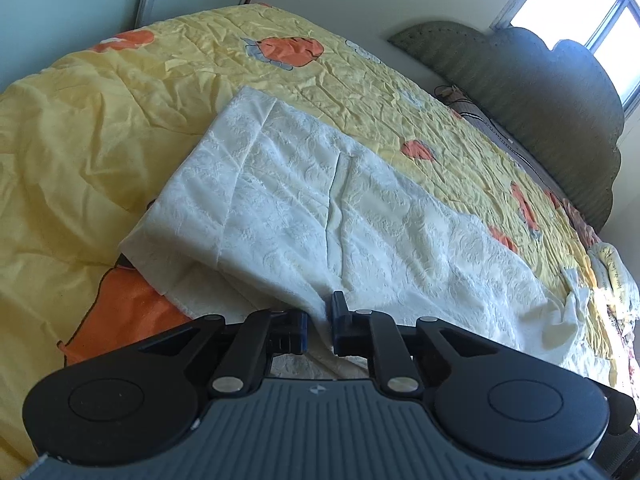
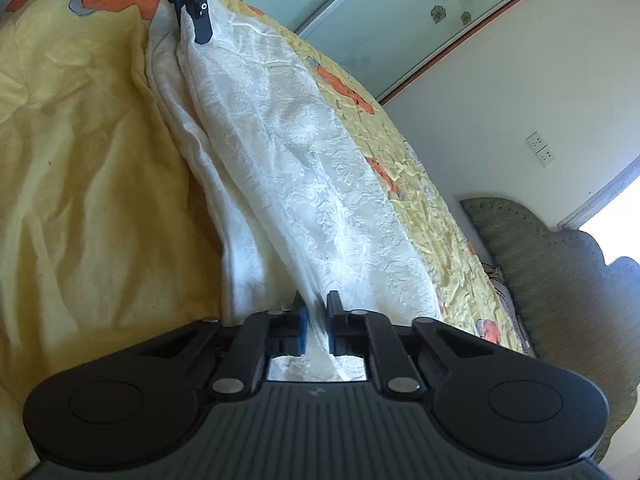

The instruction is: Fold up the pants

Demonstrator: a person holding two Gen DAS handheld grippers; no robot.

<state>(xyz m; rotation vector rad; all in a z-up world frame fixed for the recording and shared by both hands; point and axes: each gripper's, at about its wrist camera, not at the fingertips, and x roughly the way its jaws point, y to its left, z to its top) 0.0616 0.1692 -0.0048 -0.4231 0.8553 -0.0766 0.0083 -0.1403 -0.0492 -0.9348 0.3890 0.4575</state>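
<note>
White textured pants (image 1: 320, 200) lie lengthwise on a yellow bedspread (image 1: 80, 140), with one layer folded over another. In the left wrist view a raised edge of the cloth sits pinched between the jaws of my left gripper (image 1: 320, 312). The right wrist view shows the pants (image 2: 288, 152) stretched between both grippers. At the near end my right gripper (image 2: 316, 308) is shut on the fabric. At the far end my left gripper (image 2: 191, 24) holds the cloth up from the bed.
The yellow bedspread (image 2: 80, 160) has orange cartoon prints and many wrinkles. A green padded headboard (image 1: 540, 92) stands at the right, below a bright window (image 1: 580, 0). Crumpled bedding (image 1: 612, 272) lies at the bed's right edge. A sliding wardrobe door (image 2: 400, 20) is behind.
</note>
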